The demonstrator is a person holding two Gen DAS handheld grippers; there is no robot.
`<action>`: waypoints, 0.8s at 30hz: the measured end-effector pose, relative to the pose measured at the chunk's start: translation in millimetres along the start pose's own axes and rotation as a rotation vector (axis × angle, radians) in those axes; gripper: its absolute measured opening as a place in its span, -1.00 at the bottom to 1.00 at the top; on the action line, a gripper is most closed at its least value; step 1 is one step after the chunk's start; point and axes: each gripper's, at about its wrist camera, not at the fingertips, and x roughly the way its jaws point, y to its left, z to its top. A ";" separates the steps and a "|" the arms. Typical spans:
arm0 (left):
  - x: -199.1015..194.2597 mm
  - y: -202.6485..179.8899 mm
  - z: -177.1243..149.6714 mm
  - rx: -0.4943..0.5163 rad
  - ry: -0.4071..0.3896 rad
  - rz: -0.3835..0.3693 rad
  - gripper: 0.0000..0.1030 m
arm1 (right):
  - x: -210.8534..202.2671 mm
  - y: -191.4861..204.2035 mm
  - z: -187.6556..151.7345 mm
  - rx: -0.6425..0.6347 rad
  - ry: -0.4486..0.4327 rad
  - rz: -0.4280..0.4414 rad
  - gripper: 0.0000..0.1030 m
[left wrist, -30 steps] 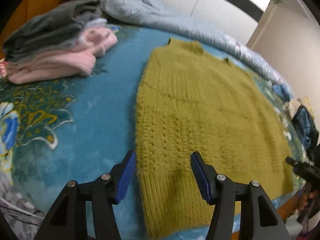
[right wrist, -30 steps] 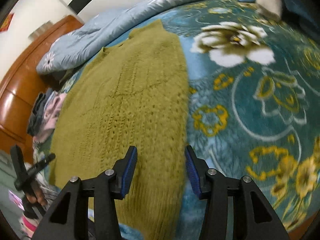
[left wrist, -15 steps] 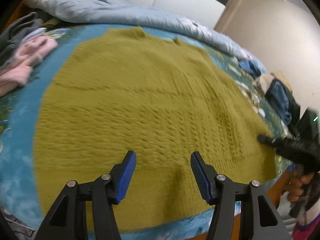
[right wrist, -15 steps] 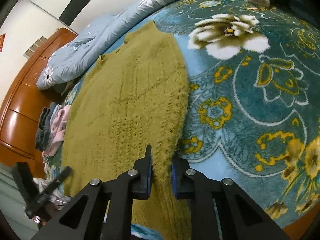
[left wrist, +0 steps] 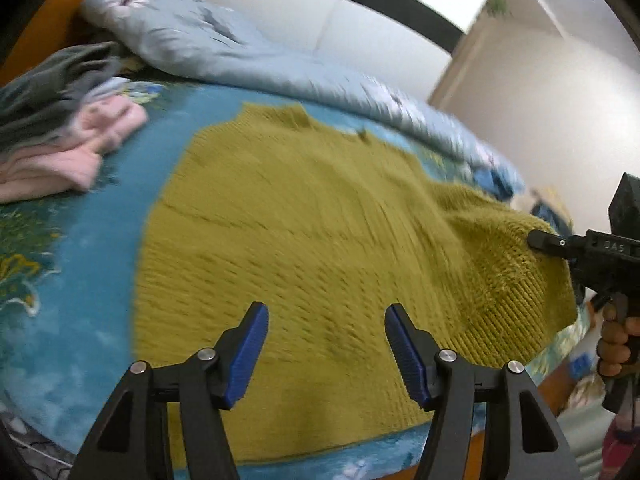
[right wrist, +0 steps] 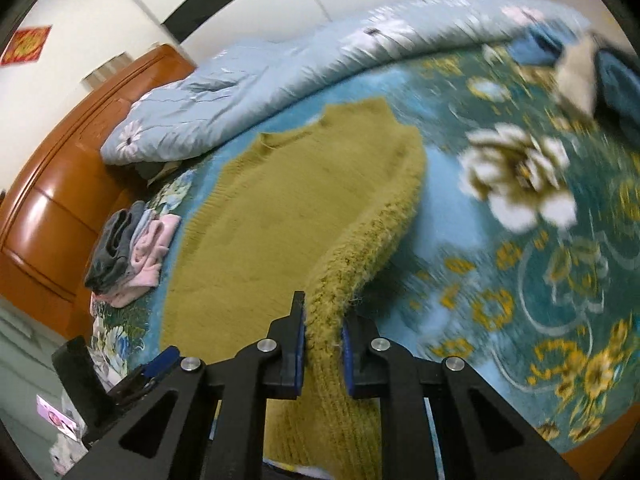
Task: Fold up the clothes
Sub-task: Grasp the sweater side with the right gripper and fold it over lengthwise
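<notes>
An olive-green knit sweater (left wrist: 304, 232) lies spread on the blue floral bedspread (left wrist: 100, 248), neck toward the far side. My left gripper (left wrist: 326, 354) is open and empty, hovering over the sweater's lower hem. My right gripper (right wrist: 323, 354) is shut on the sweater's right edge (right wrist: 332, 308) near the hem and holds it lifted off the bed. In the left wrist view the right gripper (left wrist: 538, 240) shows at the right with the raised corner of the sweater. In the right wrist view the left gripper (right wrist: 158, 364) shows at the lower left.
A stack of folded pink and grey clothes (left wrist: 68, 132) lies at the far left, also in the right wrist view (right wrist: 128, 248). A light-blue quilt (left wrist: 248, 60) runs along the back. A wooden headboard (right wrist: 60, 200) stands left. Loose clothes (right wrist: 592, 68) lie at the far right.
My right gripper closed on the sweater's right edge and has lifted it up off the bed. My left gripper has swung over the sweater's hem and stays open.
</notes>
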 end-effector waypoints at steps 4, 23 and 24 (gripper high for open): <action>-28.5 37.8 4.4 -0.070 -0.070 0.018 0.25 | 5.5 61.3 23.1 -0.143 -0.018 0.012 -0.71; -67.4 137.9 -15.8 -0.366 -0.125 -0.041 0.25 | 150.6 231.4 -75.2 -0.605 0.343 0.147 -0.62; -63.5 136.9 -13.9 -0.368 -0.121 -0.064 0.25 | 148.9 231.4 -74.6 -0.603 0.343 0.158 -0.58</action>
